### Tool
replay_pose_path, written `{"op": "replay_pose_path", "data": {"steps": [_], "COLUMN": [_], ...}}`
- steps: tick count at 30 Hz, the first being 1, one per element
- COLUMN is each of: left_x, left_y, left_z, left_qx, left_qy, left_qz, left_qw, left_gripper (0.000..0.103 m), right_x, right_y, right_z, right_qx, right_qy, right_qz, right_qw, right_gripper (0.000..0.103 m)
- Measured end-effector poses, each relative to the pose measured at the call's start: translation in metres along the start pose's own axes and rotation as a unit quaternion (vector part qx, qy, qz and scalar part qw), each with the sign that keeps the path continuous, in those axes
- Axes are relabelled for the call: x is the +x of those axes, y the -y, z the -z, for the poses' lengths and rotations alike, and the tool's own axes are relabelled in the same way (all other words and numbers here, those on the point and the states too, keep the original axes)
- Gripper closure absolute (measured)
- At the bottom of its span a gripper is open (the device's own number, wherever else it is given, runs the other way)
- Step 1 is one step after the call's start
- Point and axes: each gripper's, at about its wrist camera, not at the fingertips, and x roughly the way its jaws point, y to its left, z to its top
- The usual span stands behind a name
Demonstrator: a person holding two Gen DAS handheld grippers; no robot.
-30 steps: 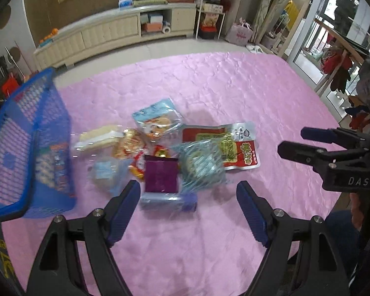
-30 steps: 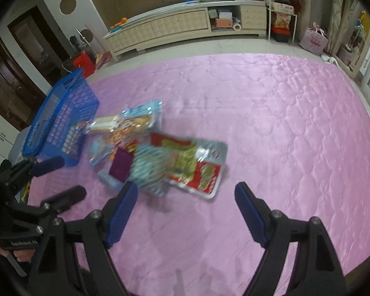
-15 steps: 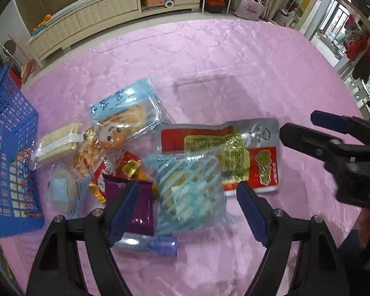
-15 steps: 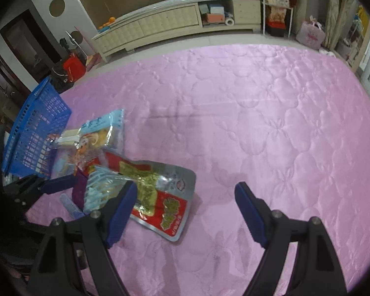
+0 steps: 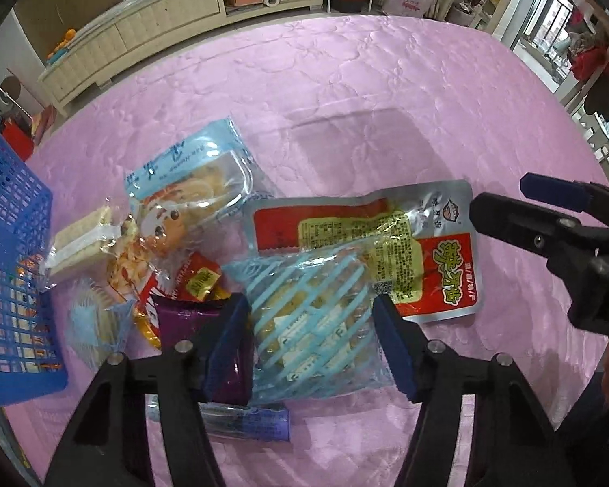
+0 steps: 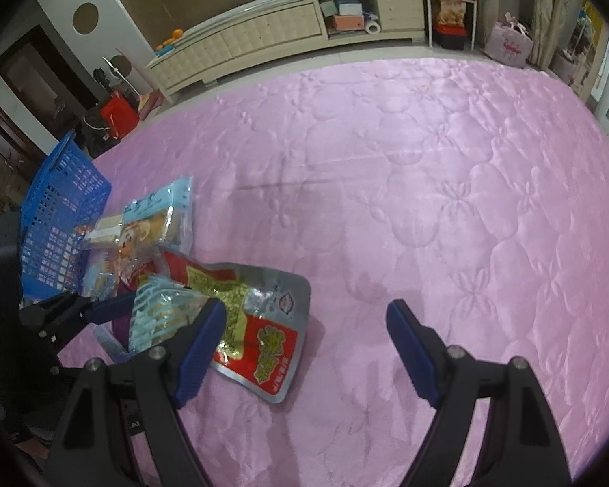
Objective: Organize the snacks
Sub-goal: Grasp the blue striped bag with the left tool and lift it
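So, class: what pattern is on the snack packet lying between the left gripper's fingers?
Light blue diagonal stripes on clear plastic packet; clearest in the left wrist view.

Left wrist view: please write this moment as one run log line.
left gripper: jaws closing around blue-striped snack bag | right gripper: open, empty | blue basket: left of pile

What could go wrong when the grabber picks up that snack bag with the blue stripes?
The left gripper is closing around the blue-striped bag, which lies on top of the red and silver pouch, so that pouch might get dragged along. One finger sits over the purple packet and could pinch it too. The bag looks slippery and may slide out.
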Motion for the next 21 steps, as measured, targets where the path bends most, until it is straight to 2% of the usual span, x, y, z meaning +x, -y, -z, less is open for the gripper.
{"op": "replay_pose_path", "data": {"steps": [1, 2, 7, 9, 12, 15, 21], "left_x": [0.002, 0.003, -0.003, -0.013, -0.036, -0.061, -0.108], "left_y": [0.001, -0.002, -0.014, -0.018, -0.029, -0.044, -0.085], "left_z": [0.001, 0.001, 0.002, 0.006, 0.009, 0.012, 0.019], "left_qx": [-0.002, -0.005, -0.015, -0.02, -0.025, -0.023, -0.045], "left_qy": [0.001, 0.003, 0.013, 0.024, 0.045, 0.061, 0.095], "left_qz": [0.002, 0.008, 0.02, 0.025, 0.033, 0.017, 0.001], "left_qw": [1.0, 1.0, 0.9996, 0.9992, 0.9981, 0.9977, 0.9945], "left_gripper": [0.043, 0.048, 0.05, 0.051, 0.051, 0.051, 0.051], "right_x": [0.001, 0.002, 0.003, 0.0, -0.008, -0.012, -0.029], "right_y": [-0.001, -0.002, -0.006, -0.012, -0.023, -0.036, -0.074], "right_z": [0.0, -0.001, -0.002, -0.002, -0.005, -0.015, -0.038], "right_qx": [-0.002, -0.001, 0.012, 0.012, 0.002, 0.002, -0.033], "right_qy": [-0.001, -0.004, -0.016, -0.014, -0.006, -0.011, 0.007], "right_qz": [0.0, -0.004, -0.028, -0.047, -0.041, -0.051, -0.029], "right_qw": [1.0, 1.0, 0.999, 0.999, 0.999, 0.999, 0.999], "right_gripper": [0.019, 0.019, 0.019, 0.019, 0.019, 0.019, 0.019]}}
